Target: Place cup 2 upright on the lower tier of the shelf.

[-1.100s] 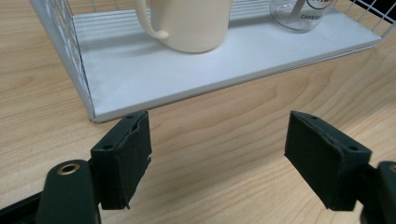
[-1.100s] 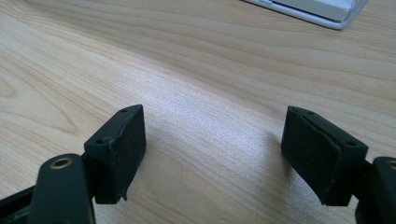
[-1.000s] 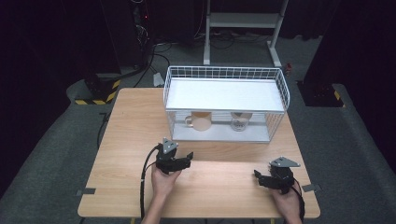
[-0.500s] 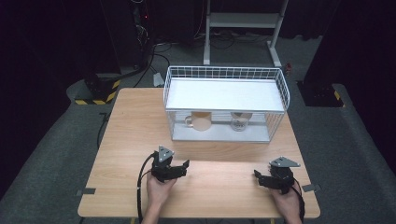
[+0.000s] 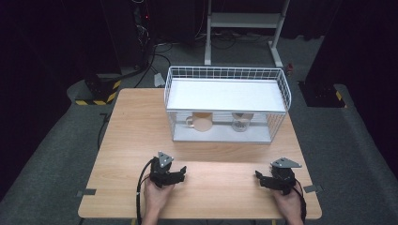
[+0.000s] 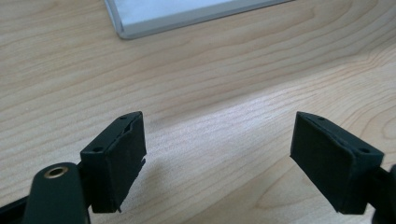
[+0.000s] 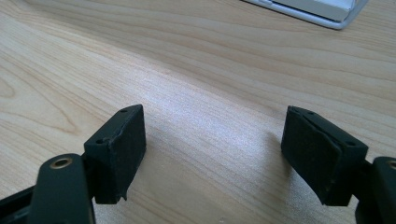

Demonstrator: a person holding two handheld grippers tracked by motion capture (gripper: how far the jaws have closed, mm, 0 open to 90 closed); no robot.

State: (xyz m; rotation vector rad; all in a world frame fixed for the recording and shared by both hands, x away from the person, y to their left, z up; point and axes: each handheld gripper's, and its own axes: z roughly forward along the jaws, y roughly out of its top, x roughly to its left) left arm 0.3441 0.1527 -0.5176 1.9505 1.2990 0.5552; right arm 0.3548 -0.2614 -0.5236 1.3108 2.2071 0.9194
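The left gripper (image 5: 180, 174) lay low over the near part of the wooden table (image 5: 136, 126), held in the person's left hand (image 5: 157, 197). Its jaws stood well apart and had just been widening, with nothing between them but bare wood; in the left gripper view (image 6: 217, 149) the two black pads (image 6: 119, 158) touched no object. The right gripper (image 5: 261, 178) rested near the table's front right corner in the right hand (image 5: 287, 201), its jaws likewise spread wide and empty, as the right gripper view (image 7: 212, 149) showed over plain tabletop.

Well apart from both grippers, at the far side of the table, stood a white wire rack (image 5: 227, 75) with a flat white shelf on top. Under that shelf, on the rack's lower tray, sat a tan mug (image 5: 202, 122) toward the left, handle to the left, and a clear glass (image 5: 241, 123) to its right, the two near each other but not touching. A corner of the rack's tray (image 6: 187, 14) appeared at the top of the left gripper view
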